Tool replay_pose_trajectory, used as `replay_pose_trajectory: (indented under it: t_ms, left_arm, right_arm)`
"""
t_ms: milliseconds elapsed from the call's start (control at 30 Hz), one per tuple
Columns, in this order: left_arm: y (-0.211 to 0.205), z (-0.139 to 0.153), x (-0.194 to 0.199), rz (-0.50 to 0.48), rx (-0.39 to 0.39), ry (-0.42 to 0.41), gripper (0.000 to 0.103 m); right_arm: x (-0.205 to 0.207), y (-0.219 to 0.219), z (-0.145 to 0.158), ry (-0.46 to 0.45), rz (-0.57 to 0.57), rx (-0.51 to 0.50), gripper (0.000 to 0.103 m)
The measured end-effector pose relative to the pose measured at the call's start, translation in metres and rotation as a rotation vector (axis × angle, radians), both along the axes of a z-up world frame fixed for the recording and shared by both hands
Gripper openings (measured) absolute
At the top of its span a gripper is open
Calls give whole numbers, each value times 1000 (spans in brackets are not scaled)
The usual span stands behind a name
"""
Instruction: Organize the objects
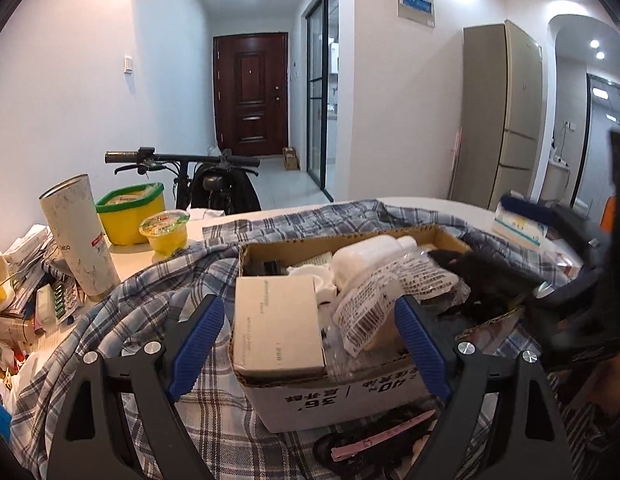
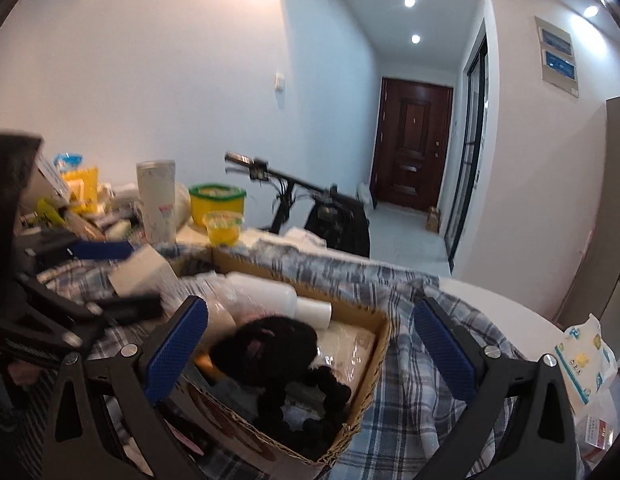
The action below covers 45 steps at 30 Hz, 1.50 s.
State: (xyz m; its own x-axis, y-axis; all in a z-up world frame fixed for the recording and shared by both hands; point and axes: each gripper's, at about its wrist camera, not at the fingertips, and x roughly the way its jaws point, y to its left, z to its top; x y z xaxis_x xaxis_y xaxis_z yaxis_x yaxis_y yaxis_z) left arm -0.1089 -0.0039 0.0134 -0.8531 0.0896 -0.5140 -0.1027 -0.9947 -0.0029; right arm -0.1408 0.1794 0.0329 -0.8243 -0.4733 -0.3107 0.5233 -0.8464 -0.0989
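A: Your left gripper (image 1: pixel 310 344): jaws spread wide, straddling the near end of the cardboard box (image 1: pixel 342 394), gripping nothing.

B: Right gripper (image 2: pixel 310 352)?

A: Wide too, empty, over the box's corner. Inside: grey carton (image 1: pixel 278 326), white bottle (image 1: pixel 370 256), black fuzzy thing (image 2: pixel 269 348), possibly a hairpiece. The box rests on plaid cloth (image 1: pixel 149 300).

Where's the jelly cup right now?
The jelly cup stands on the table at the left wrist view's left, just in front of the yellow tub, right of the white tumbler.
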Motion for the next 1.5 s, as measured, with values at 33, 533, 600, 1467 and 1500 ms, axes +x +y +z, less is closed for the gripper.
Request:
replay_pose_trajectory:
  t_ms: [33, 533, 600, 1467, 1500]
  left_arm:
    - [1, -2, -1, 2, -5, -6, 89]
    - [-23, 16, -10, 12, 191, 64, 89]
    - [-13, 11, -18, -15, 165, 25, 89]
    - [-46, 28, 31, 32, 209, 183, 101]
    - [-47, 30, 34, 19, 214, 192, 101]
  right_arm:
    - [2, 1, 1, 13, 3, -5, 103]
    - [-11, -14, 1, -5, 19, 12, 103]
    - [-14, -23, -3, -15, 23, 61, 103]
    - [11, 13, 15, 88, 15, -79, 103]
    - [12, 15, 17, 91, 18, -95, 103]
